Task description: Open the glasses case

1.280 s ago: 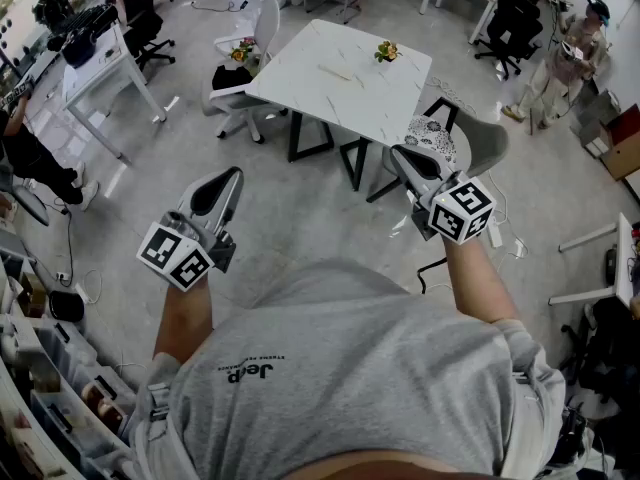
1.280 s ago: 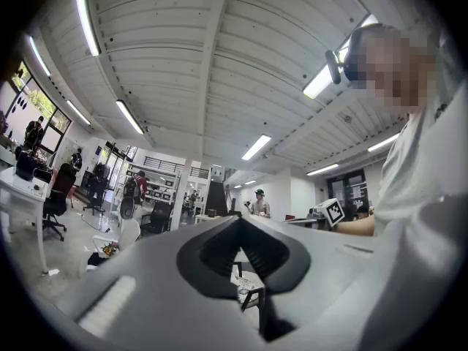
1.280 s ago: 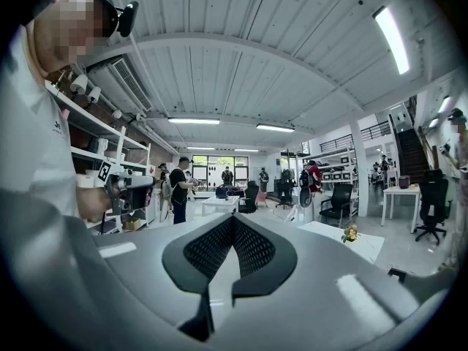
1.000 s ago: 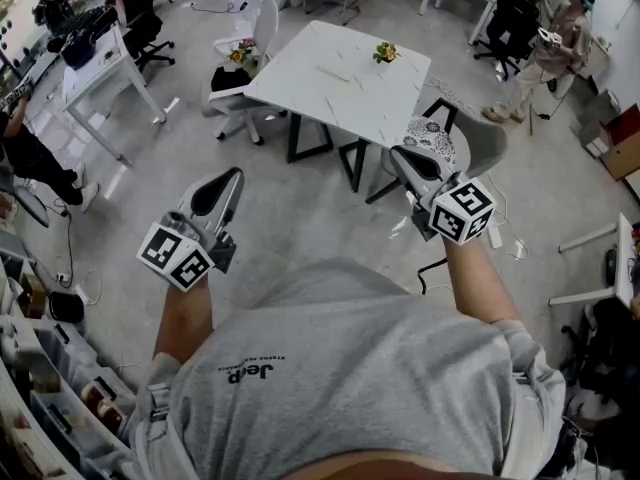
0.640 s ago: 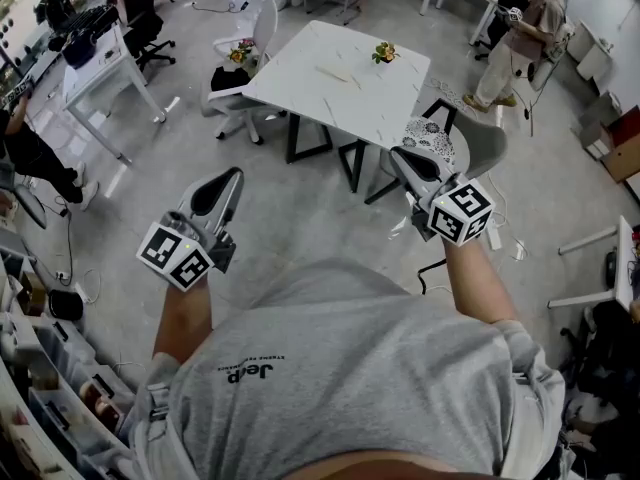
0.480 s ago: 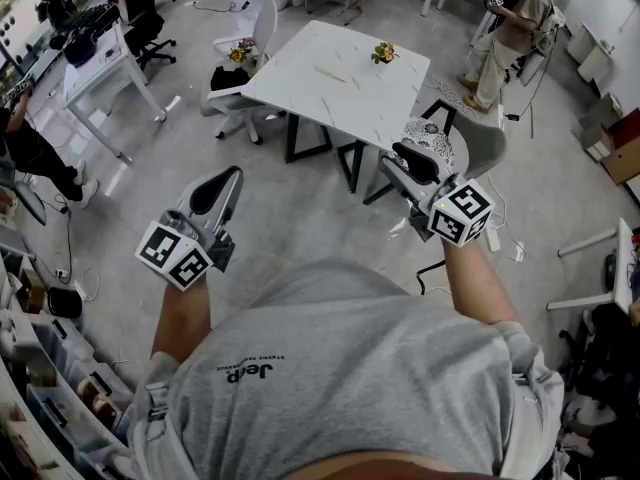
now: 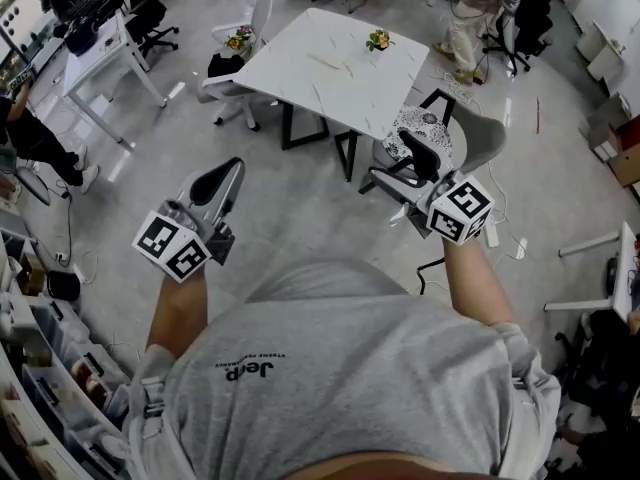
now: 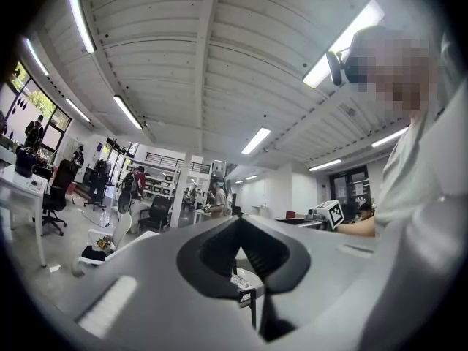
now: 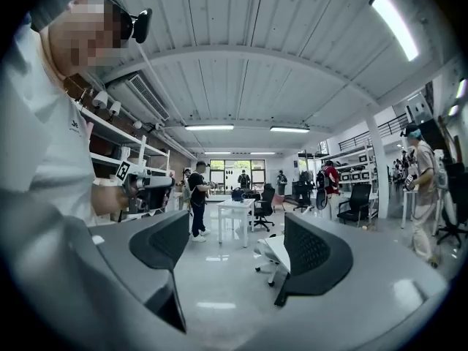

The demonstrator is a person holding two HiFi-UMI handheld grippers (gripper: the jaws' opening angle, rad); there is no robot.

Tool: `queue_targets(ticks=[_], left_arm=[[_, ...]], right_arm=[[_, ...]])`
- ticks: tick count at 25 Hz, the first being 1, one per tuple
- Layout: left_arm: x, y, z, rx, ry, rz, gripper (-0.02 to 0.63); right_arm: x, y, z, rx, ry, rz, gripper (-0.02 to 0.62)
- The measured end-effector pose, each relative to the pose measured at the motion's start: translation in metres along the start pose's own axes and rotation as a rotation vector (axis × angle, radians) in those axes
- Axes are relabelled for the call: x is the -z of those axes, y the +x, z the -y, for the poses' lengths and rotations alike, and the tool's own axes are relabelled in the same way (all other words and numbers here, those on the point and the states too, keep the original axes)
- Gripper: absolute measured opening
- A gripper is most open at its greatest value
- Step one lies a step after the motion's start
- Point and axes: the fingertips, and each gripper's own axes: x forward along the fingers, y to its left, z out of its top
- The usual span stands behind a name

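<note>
Grey "Jeep" shirt (image 7: 340,368), left gripper (image 7: 226,174) fingers (image 8: 212,253) pressed together, right gripper (image 7: 400,164) fingers (image 9: 313,258) just opening wide — empty

Head view, near centre: grey T-shirt (image 7: 350,368) w/ dark chest print (image 7: 247,370) reading "Jeep", seen upside down from the head cam. Smaller line of print just beside it: too small to read. Both gripper views: nothing legible.

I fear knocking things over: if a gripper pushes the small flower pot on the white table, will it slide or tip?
The flower pot looks small, so probably light. Its plant rises above the base, so a high push may tip it. The white table looks smooth, so a low push likely slides it.
</note>
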Motion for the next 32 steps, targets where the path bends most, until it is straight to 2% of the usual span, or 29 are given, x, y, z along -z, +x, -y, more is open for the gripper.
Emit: queue_targets(ticks=[8, 12, 16, 22, 25, 32], left_arm=[[0.014, 0.027, 0.027, -0.004, -0.003, -0.054, 0.054], [0.013, 0.028, 0.011, -0.012, 0.001, -0.061, 0.055], [0.013, 0.026, -0.022, -0.002, -0.004, -0.043, 0.055], [0.015, 0.028, -0.115, 0.048, 0.004, -0.015, 0.054], [0.001, 0.033, -0.178, 0.074, 0.01, 0.006, 0.055], [-0.034, 0.037, -0.325, 0.109, 0.018, 0.01, 0.055]], right_arm=[[0.013, -0.022, 0.031, 0.001, 0.016, 0.003, 0.383], [0.02, -0.005, 0.036, -0.005, 0.026, -0.01, 0.383], [0.023, 0.028, 0.039, 0.0, 0.019, -0.024, 0.383], [0.024, 0.112, 0.055, 0.051, -0.022, -0.054, 0.382], [0.013, 0.169, 0.065, 0.087, -0.026, -0.042, 0.382], [-0.006, 0.314, 0.077, 0.111, -0.019, -0.034, 0.382]])
